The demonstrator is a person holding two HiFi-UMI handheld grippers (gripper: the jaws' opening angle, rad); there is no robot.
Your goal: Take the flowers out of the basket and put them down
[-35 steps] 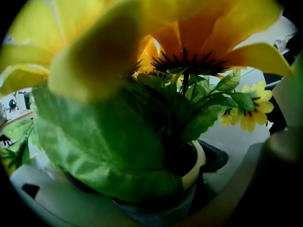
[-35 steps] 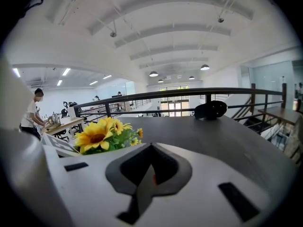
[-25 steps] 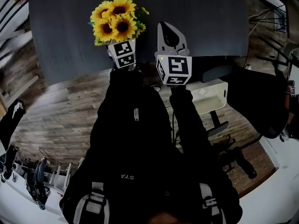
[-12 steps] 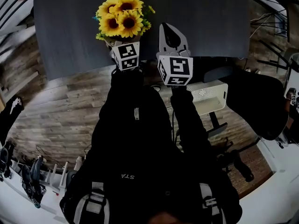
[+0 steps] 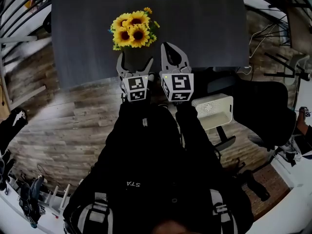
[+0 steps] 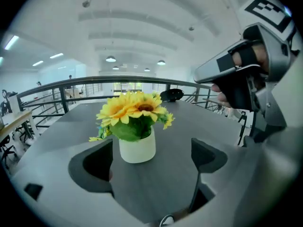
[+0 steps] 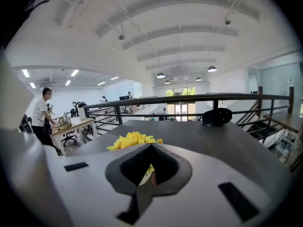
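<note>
Yellow sunflowers stand upright in a small white pot on the dark grey table. They are out of the white basket, which sits well apart, low on my right. My left claw gapes wide just short of the pot, touching nothing. My right claw is pinched together, empty. The pot looks light, rigid and smooth, the petals soft, so I would grip the pot's sides.
</note>
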